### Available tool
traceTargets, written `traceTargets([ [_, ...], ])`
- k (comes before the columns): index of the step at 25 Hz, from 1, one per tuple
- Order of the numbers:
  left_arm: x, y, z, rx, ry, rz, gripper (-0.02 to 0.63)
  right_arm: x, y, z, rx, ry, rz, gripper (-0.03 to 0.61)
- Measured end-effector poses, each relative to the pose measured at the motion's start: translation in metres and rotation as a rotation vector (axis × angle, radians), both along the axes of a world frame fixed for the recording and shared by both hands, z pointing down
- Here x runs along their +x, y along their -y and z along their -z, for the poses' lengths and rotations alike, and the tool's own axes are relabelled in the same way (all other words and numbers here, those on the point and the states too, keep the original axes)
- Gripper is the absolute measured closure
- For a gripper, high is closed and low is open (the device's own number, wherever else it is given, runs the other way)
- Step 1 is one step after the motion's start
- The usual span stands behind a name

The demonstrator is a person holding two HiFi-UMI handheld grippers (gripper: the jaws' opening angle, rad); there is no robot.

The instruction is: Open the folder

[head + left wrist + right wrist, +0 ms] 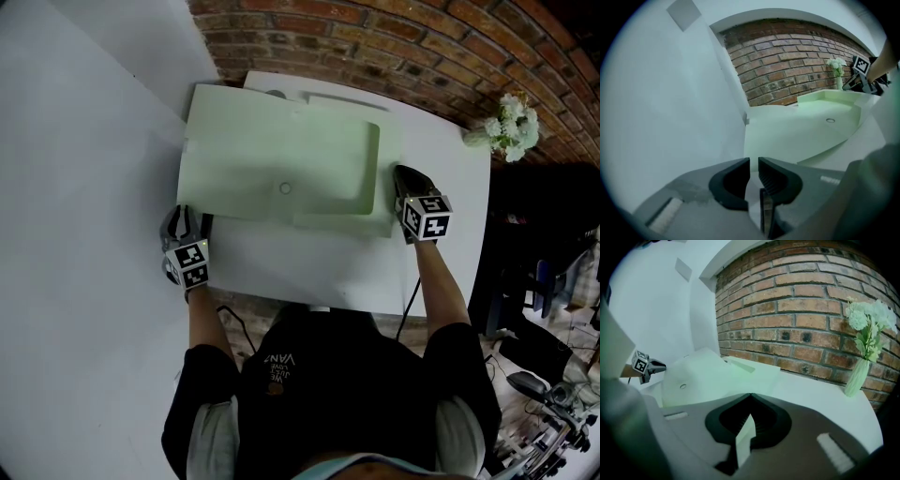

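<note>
The folder lies flat on the table, long axis left to right. The right claw clamps its right edge. The left claw, slightly parted and empty, is by its near-left corner, with bare table nearside.

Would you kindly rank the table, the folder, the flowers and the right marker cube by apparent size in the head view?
1. table
2. folder
3. flowers and right marker cube: about alike. The cube sits nearer the camera, so I won't rank them.
</note>
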State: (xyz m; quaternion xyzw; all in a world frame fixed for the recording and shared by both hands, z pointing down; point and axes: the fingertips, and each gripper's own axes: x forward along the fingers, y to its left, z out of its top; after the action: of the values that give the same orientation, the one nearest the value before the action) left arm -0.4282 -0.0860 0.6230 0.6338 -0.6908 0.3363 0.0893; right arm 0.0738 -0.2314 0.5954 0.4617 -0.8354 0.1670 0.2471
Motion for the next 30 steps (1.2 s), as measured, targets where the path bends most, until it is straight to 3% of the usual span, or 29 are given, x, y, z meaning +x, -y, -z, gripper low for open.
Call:
traceTargets([
  [30, 0.032, -0.014, 0.080, 0.116, 0.044, 0.003, 0.552, -0.001, 0.000, 0.009, -0.022, 0.021, 0.032, 0.580],
])
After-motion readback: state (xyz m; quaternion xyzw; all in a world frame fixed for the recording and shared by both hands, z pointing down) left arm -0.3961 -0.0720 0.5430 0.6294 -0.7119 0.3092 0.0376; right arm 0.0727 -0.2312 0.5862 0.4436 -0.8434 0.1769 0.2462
